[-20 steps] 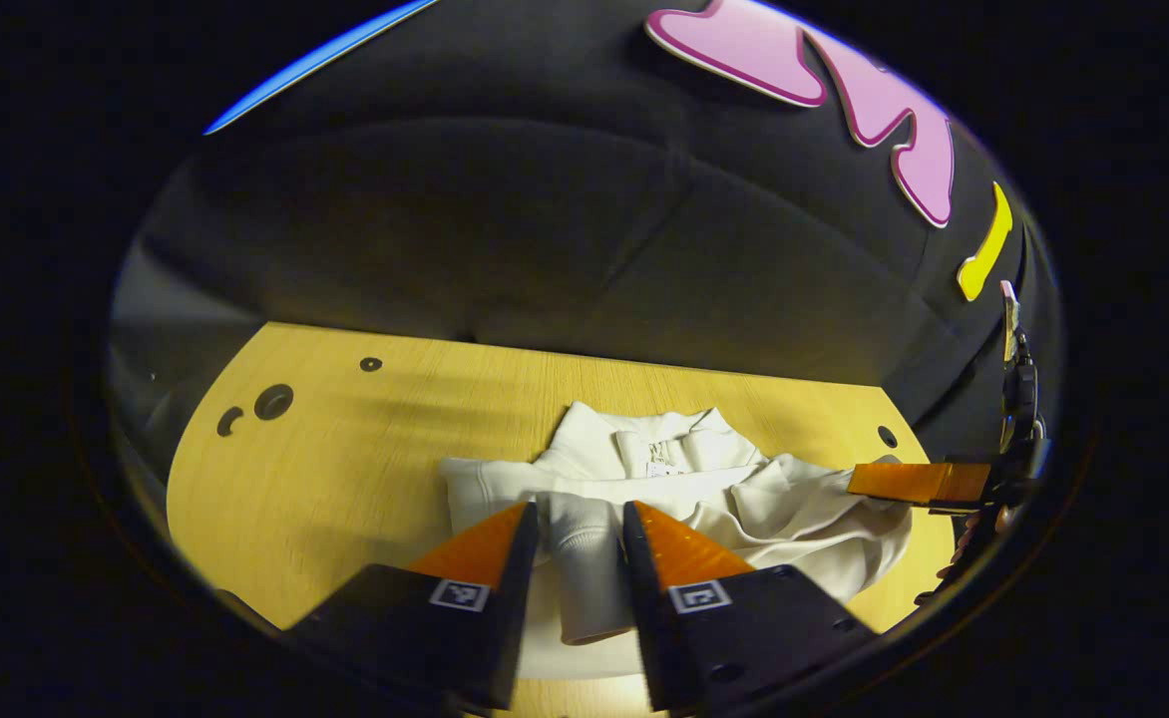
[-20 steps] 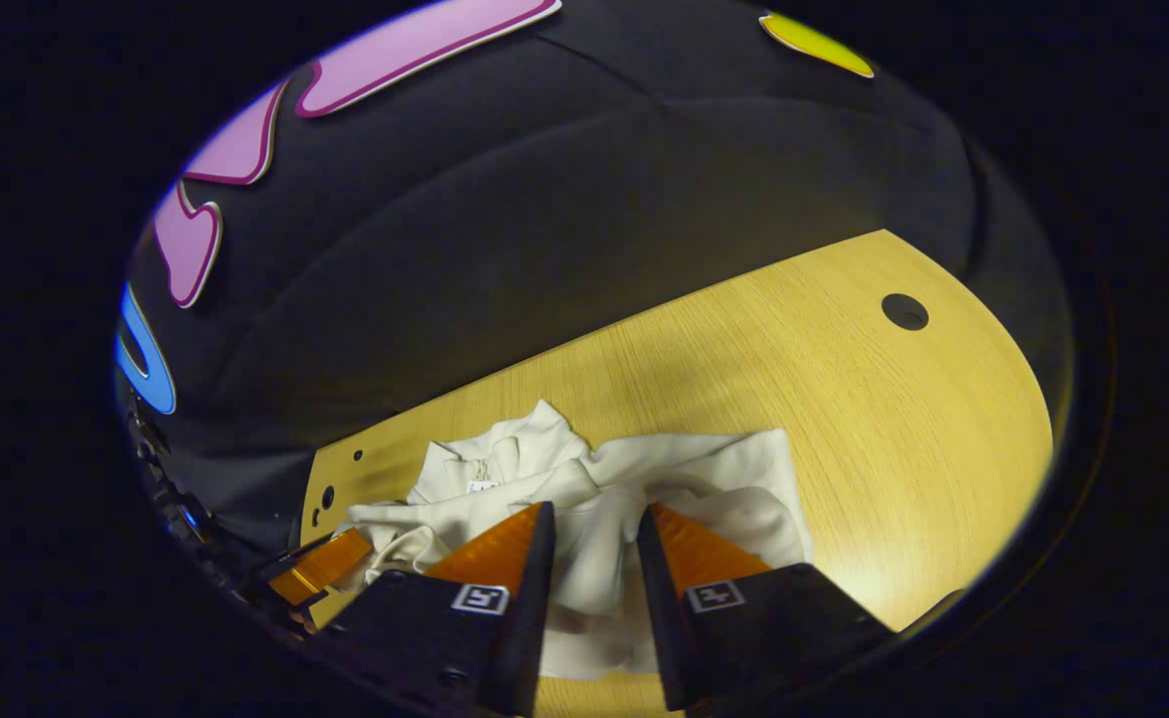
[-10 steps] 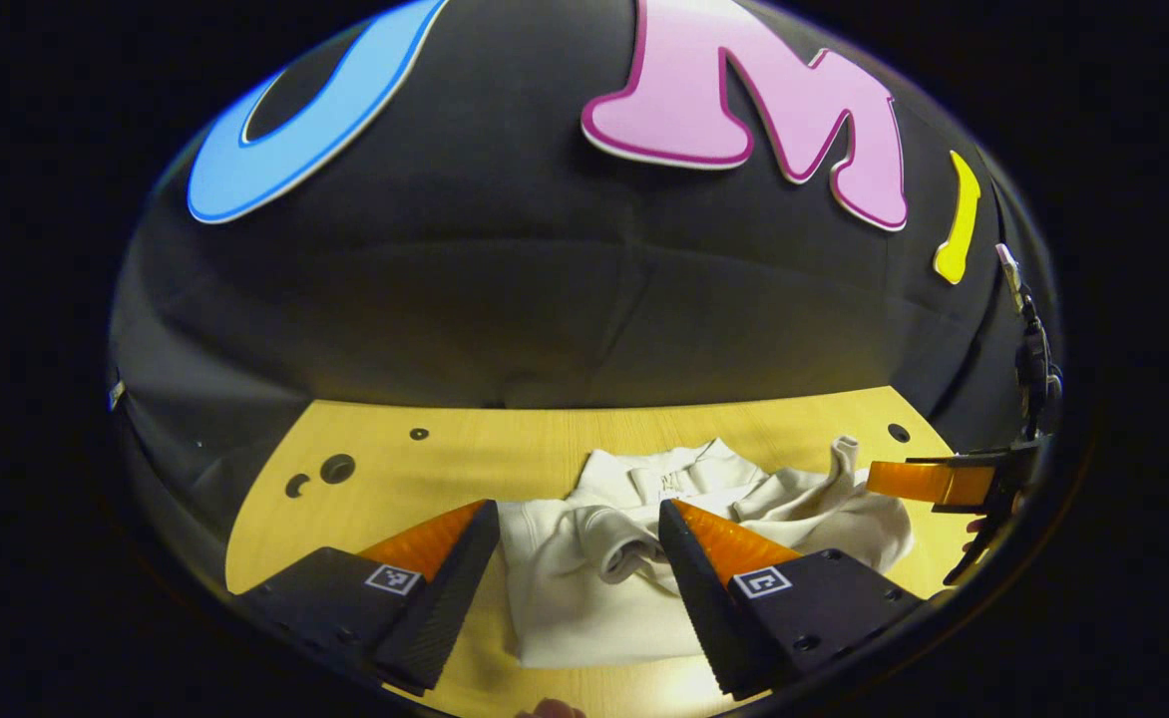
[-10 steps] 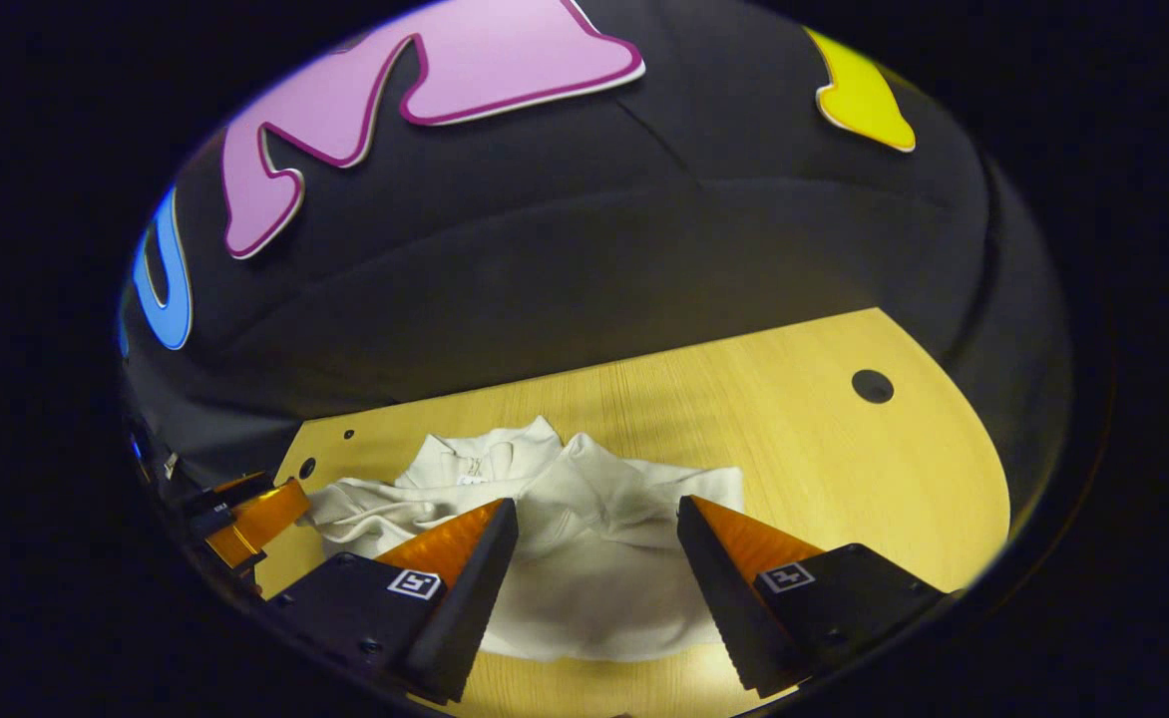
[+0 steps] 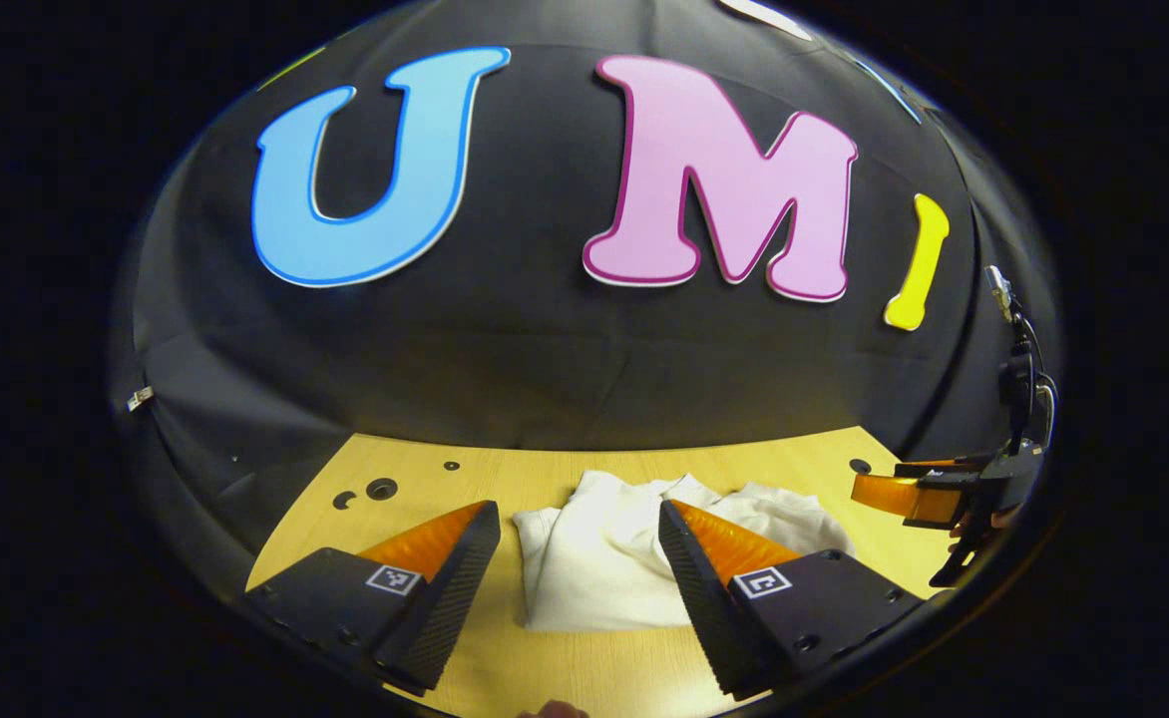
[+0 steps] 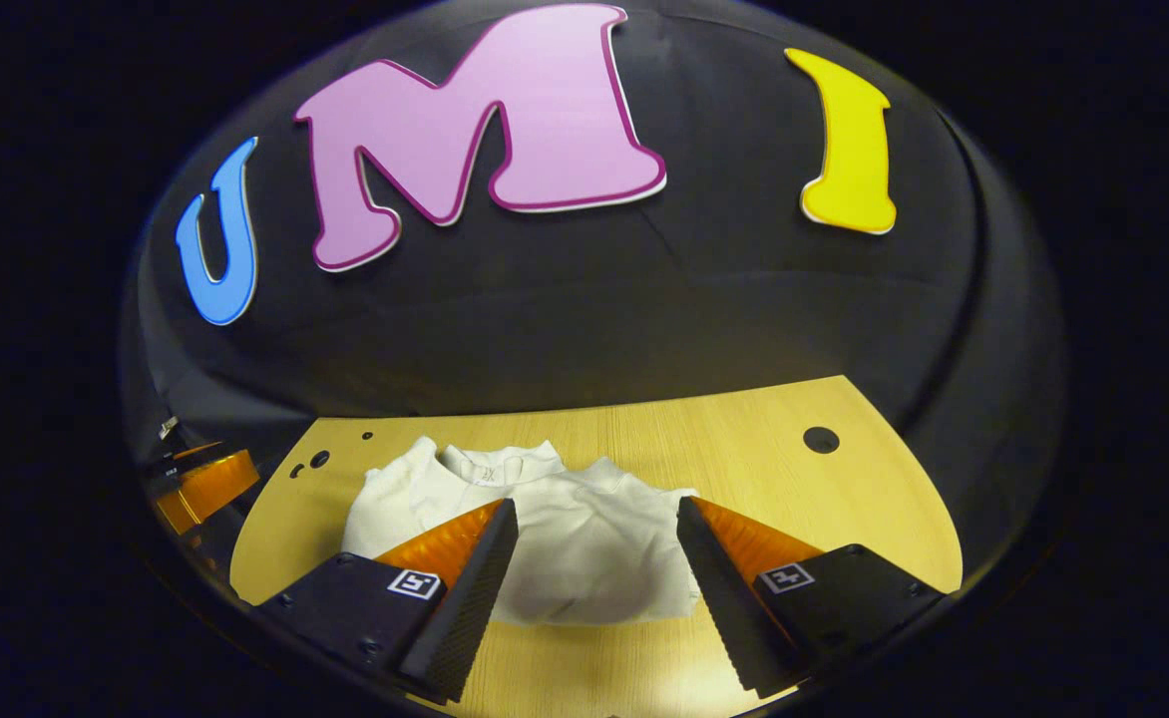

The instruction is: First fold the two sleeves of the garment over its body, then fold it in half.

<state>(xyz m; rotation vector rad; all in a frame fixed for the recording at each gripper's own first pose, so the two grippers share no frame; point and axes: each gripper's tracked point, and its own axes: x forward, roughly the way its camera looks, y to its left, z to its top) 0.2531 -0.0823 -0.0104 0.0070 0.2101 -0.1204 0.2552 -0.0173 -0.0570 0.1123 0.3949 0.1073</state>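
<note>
Evidently soft and light, the folded white sweatshirt (image 6: 565,548) lies mid-table (image 6: 794,499); pinch hem corners; left gripper (image 5: 577,529) and right gripper (image 6: 594,529) gape empty.

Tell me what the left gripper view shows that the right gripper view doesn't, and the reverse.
Left gripper view: the right gripper at the right edge, off the cloth. Right gripper view: the garment's collar facing the wall, and the left gripper at the left edge. Both: the folded white garment on the wooden table, each gripper's own fingers open above it.
</note>
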